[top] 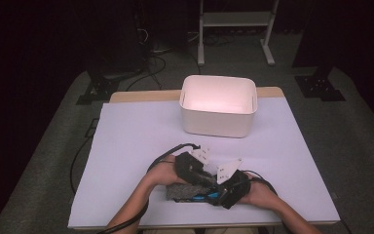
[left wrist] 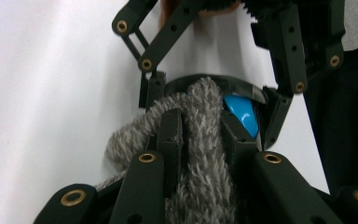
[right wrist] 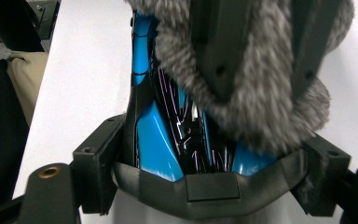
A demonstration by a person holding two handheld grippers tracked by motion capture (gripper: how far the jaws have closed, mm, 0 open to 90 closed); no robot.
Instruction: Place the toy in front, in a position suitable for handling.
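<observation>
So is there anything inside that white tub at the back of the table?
No: in the high view the white tub stands open on the table, and its bare inside holds nothing.

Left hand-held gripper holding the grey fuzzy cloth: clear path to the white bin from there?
Probably yes. The left hand-held gripper is shut on the grey fuzzy cloth, and bare table lies between it and the white bin. But the right hand-held gripper grips the cloth-covered blue object.

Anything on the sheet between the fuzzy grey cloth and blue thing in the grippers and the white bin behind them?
Nothing visible. The left gripper pinches the grey fuzzy cloth, the right gripper spans the blue object, and the white sheet up to the white bin is bare.
</observation>
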